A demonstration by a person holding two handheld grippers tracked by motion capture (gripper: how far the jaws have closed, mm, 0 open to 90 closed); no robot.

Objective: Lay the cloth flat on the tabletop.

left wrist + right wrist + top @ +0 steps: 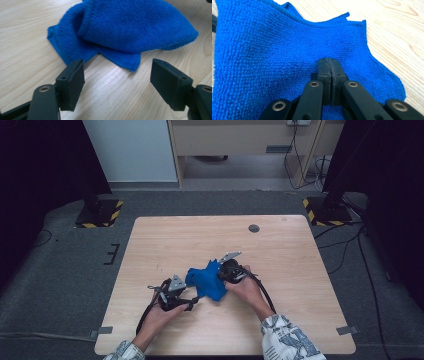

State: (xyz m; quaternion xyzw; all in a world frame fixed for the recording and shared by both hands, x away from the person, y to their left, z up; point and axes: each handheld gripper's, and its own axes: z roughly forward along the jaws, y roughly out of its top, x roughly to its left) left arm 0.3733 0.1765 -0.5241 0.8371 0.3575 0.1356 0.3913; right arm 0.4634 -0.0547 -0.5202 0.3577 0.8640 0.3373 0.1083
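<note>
Crumpled blue microfibre cloth [207,280] sits on the light wood-grain table [280,250], a bit toward the near edge, between the two grippers. It's folded over itself, upper layer bunched on top of a lower flap whose corner points toward the left gripper in the left gripper view [130,32]. In the right gripper view the cloth [274,57] spreads out past the jaws, wavy hem at the far side.

Right gripper [231,269]: at the cloth's right edge, jaws pressed together, pads meeting flush in the right gripper view [329,65]. They look pinched on a fold of the cloth, fabric all round the tips. Right hand [246,289] wraps the body from behind, forearm angling in from the bottom right, patterned white-and-grey sleeve [287,340] at the wrist. Grey three-cornered plate on top tilts up and away.

Left gripper [192,295]: just beside the cloth's lower left corner, jaws wide apart, nothing between them. In the left gripper view [117,80] the pads straddle bare table, cloth corner just ahead of the gap, not touching either pad. Left hand [162,307] holds it low, forearm coming in from the bottom left, gripper aimed right toward the cloth. Black cable loops off to its left.

No readable brands, labels or writing on cloth, grippers or table.
</note>
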